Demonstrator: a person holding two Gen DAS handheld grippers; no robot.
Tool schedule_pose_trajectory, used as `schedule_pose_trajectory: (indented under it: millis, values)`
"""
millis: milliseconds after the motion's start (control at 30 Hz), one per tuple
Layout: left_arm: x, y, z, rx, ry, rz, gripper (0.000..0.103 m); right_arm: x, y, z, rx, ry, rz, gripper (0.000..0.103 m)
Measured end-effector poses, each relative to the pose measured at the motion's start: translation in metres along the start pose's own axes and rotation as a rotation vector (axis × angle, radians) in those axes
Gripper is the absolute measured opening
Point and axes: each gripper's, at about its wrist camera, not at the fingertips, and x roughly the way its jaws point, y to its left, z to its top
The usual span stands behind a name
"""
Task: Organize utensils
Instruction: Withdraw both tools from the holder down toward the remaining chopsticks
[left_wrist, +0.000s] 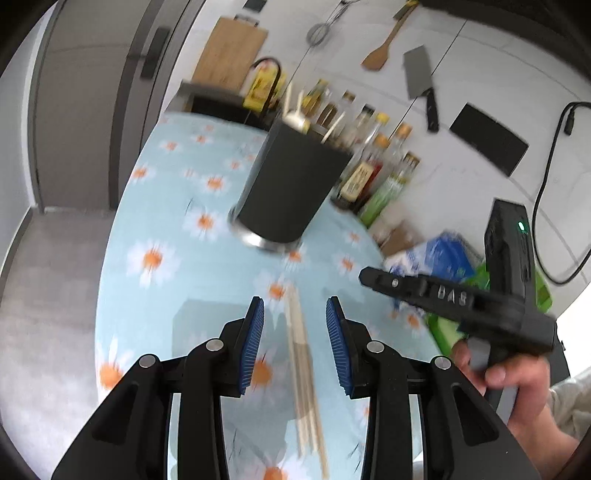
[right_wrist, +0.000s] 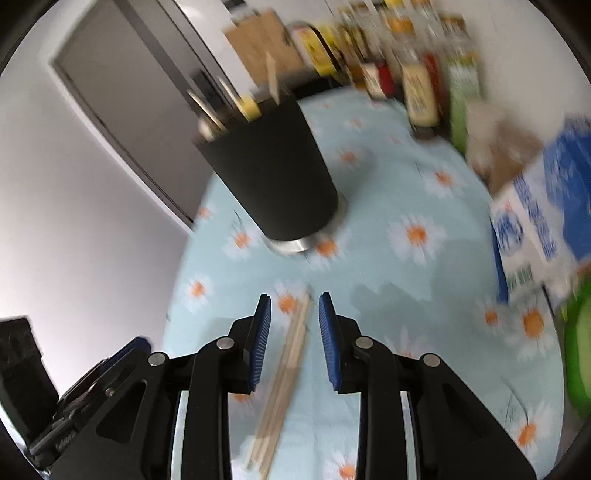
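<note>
Left gripper (left_wrist: 294, 317): fingers parted, nothing clasped, poised over the wooden chopsticks (left_wrist: 303, 365), presumably lining up for a pickup. Chopsticks: a loose bundle lying flat on the daisy-print tablecloth (left_wrist: 155, 288) toward the near edge, pointing at the holder. Black utensil holder (left_wrist: 291, 192): upright mid-table, already carrying several utensils, the likely destination. Condiment bottles (left_wrist: 373, 162): ranked along the far right edge against the wall, clear of work. Right gripper (right_wrist: 294, 317): fingers likewise apart and empty, straddling the same bundle without touching.
</note>
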Motion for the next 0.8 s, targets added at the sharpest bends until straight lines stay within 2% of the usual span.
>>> schedule_pose_trajectory:
  millis: [67, 167, 300, 367, 433, 533, 667, 800]
  values:
    - [-0.001, 0.006, -0.013, -0.037, 0.027, -0.007, 0.034, 0.013, -0.004, -0.009, 0.031, 0.084, -0.002, 0.028]
    - [-0.003, 0.01, -0.034, -0.064, 0.055, -0.013, 0.034, 0.026, -0.008, -0.023, 0.082, 0.142, 0.008, 0.028]
    - [0.001, 0.016, -0.055, -0.1, 0.088, -0.003, 0.034, 0.053, 0.004, -0.045, 0.068, 0.271, 0.005, 0.028]
    - [0.003, 0.017, -0.061, -0.113, 0.09, 0.004, 0.034, 0.056, 0.01, -0.052, 0.052, 0.264, -0.033, 0.026]
    - [0.008, 0.017, -0.066, -0.131, 0.109, -0.004, 0.034, 0.057, 0.019, -0.055, 0.013, 0.265, -0.083, 0.019]
    - [0.01, 0.016, -0.067, -0.124, 0.111, -0.001, 0.034, 0.058, 0.021, -0.054, 0.005, 0.306, -0.116, 0.01]
    - [0.01, 0.019, -0.068, -0.185, 0.108, -0.008, 0.034, 0.061, 0.025, -0.054, -0.023, 0.307, -0.156, 0.009]
    - [0.014, 0.02, -0.072, -0.197, 0.136, -0.016, 0.034, 0.059, 0.037, -0.064, -0.074, 0.248, -0.214, 0.009]
